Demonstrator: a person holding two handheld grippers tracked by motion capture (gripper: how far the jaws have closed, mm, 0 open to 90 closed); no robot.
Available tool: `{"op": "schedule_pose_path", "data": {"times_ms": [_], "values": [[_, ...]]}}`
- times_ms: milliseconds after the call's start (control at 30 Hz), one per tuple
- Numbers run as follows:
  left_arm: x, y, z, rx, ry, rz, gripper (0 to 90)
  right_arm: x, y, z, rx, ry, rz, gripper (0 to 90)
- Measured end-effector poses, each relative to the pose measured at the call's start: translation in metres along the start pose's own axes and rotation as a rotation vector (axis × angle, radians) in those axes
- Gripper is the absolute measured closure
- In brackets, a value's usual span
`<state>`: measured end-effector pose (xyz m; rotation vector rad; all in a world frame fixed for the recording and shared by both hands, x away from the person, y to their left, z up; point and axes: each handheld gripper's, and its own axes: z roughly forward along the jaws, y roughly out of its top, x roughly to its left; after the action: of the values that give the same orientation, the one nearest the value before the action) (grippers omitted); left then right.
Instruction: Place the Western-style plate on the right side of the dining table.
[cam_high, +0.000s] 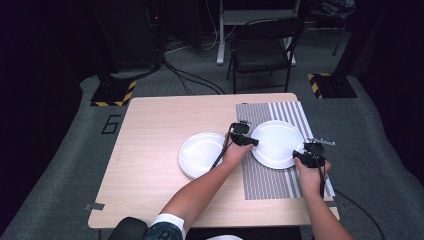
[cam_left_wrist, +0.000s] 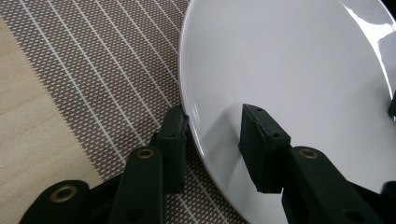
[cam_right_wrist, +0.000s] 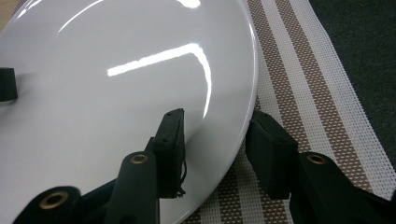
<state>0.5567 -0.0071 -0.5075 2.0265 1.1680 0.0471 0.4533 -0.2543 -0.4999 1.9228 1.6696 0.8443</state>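
A white plate (cam_high: 277, 144) lies on a brown-and-white striped placemat (cam_high: 265, 182) at the table's right side. My left gripper (cam_high: 248, 141) is at the plate's left rim. In the left gripper view the gripper (cam_left_wrist: 215, 121) straddles that rim, one jaw on top of the plate (cam_left_wrist: 289, 70) and the other at the edge over the placemat (cam_left_wrist: 93, 70), shut on it. My right gripper (cam_high: 301, 157) holds the right rim the same way. In the right gripper view the gripper (cam_right_wrist: 215, 123) clamps the edge of the plate (cam_right_wrist: 116, 93).
A second white plate (cam_high: 201, 154), which looks like a small stack, rests on the bare wooden table (cam_high: 150, 150) just left of the placemat. A black chair (cam_high: 262, 50) stands beyond the table's far edge. The placemat (cam_right_wrist: 317, 93) ends close to the table's right edge.
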Motion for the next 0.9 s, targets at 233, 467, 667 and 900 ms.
{"op": "schedule_pose_path", "data": {"times_ms": [233,467,667,900], "values": [[-0.0024,0.0001,0.0020,0.001,0.010,0.005,61.0,-0.0012,-0.0011,0.0024,0.009,-0.003,0.000,55.6],[-0.0032,-0.0004,0.0039,0.009,0.010,0.006,59.7,-0.0015,-0.0020,0.0045,0.024,-0.010,-0.002,53.6],[-0.0047,-0.0005,0.0043,0.008,0.022,0.024,59.0,-0.0003,-0.0023,0.0060,0.034,-0.015,0.003,51.5],[-0.0085,-0.0011,0.0055,0.001,0.051,0.061,57.5,0.0035,-0.0026,0.0053,0.027,-0.062,-0.072,51.8]]}}
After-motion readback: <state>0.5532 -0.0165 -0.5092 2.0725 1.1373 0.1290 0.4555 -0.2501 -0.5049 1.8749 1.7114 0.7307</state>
